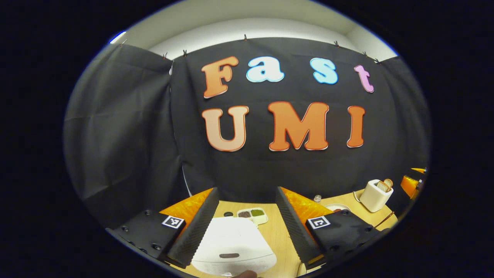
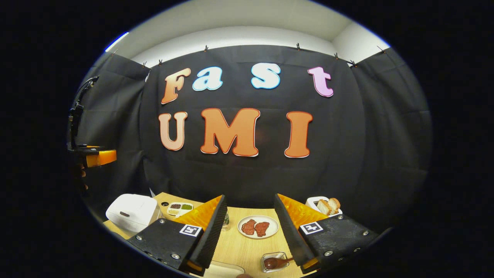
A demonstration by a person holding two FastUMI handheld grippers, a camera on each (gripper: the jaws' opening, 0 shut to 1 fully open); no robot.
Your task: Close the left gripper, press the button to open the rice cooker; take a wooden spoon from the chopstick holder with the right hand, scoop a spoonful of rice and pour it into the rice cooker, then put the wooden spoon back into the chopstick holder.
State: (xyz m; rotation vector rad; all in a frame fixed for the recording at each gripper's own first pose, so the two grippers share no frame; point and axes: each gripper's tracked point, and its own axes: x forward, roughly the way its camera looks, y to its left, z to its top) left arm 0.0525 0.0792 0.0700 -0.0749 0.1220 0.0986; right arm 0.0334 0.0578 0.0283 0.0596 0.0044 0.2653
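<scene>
Both grippers sit with their jaws spread wide and nothing between the fingers. From the left gripper view I see my left gripper (image 1: 247, 220) hanging above the white rice cooker (image 1: 233, 245), lid down, which lies on the wooden table (image 1: 283, 243) right in the gap between the two fingers and slightly nearer the left one; its dark button (image 1: 229, 255) faces me at the lower front. Just beyond the cooker is a small divided dish of grains (image 1: 252, 215), and far off to the right a white toaster (image 1: 375, 195) holds bread slices.

In the right gripper view my right gripper (image 2: 249, 227) is above the table farther along, with a white plate of meat (image 2: 258, 227) between its fingers. A small clear container with a wooden spoon (image 2: 278, 262) in it lies just inside the right finger, near the bottom. The cooker shows well off to the left, with the other gripper high above it at the left edge.
</scene>
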